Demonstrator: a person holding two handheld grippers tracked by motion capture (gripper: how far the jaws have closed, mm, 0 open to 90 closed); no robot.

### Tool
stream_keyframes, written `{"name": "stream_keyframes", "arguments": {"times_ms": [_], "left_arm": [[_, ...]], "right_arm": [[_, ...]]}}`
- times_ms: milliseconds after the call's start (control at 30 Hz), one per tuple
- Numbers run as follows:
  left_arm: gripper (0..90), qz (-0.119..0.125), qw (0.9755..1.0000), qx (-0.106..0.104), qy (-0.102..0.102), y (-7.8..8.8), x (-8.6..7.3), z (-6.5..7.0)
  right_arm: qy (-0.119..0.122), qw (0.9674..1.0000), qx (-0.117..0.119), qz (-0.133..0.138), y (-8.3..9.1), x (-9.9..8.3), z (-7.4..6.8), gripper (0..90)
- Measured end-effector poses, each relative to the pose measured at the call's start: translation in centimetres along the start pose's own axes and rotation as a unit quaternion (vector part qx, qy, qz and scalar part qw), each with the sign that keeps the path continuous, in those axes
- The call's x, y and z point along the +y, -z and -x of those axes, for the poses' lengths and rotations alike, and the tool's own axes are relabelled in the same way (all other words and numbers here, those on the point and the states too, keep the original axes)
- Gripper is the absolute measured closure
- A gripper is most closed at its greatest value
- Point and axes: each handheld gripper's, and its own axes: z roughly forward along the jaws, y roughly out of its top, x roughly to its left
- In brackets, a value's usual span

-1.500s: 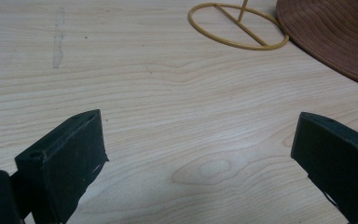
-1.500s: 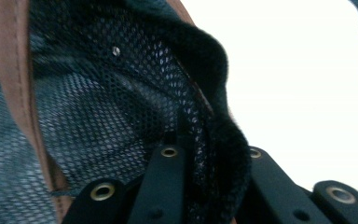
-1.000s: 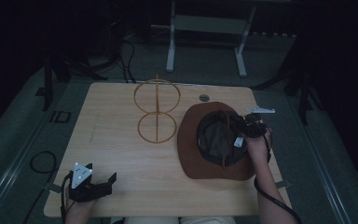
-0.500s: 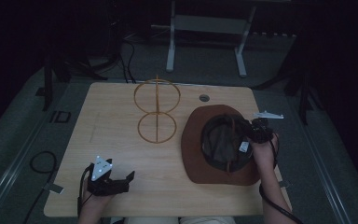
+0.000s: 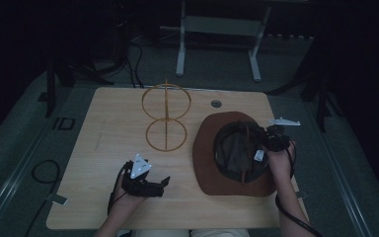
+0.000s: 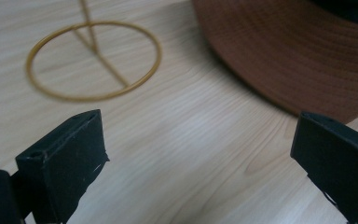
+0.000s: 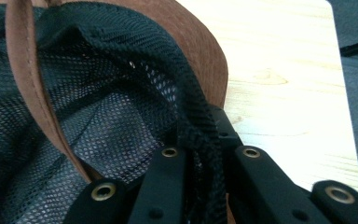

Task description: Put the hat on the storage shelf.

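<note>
A brown wide-brimmed hat lies upside down on the right half of the wooden table, its black mesh lining and a brown leather strap facing up. My right gripper is shut on the hat's rim and mesh edge at its far right side. A thin golden wire stand with two rings rises at the table's middle. Low over the table's front, left of the hat, my left gripper is open, its jaws wide apart with nothing between them; ahead of it lie the stand's ring and the hat brim.
A small round grommet hole sits near the table's far edge. Metal frame legs and cables stand on the dark floor behind the table. A cable loop lies on the floor at the left.
My left gripper has moved right along the table's front edge toward the hat. The right gripper has drawn the hat slightly to the right.
</note>
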Motion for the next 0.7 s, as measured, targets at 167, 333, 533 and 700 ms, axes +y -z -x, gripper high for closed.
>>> {"name": "stream_keyframes", "arguments": {"times_ms": [167, 333, 533, 700], "left_arm": [[3.4, -0.003, 0.9996, -0.015, -0.025, -1.7, 2.3, 1.3], [3.4, 0.008, 0.9994, -0.023, -0.024, -2.8, 4.4, 2.2], [4.3, 0.009, 0.9976, -0.037, -0.058, -4.9, 7.7, 4.1], [4.7, -0.002, 0.9960, -0.045, -0.077, -7.0, 10.3, 5.2]], "right_arm": [[0.000, 1.0000, 0.004, 0.002, 0.0, -0.2, -0.2, 86.3], [-0.001, 1.0000, 0.008, 0.005, 0.0, -0.4, -0.1, 86.3], [0.001, 1.0000, 0.005, 0.007, 0.2, -0.6, -0.2, 86.3], [0.003, 1.0000, 0.002, 0.009, 0.6, -0.6, -0.1, 86.3]]}}
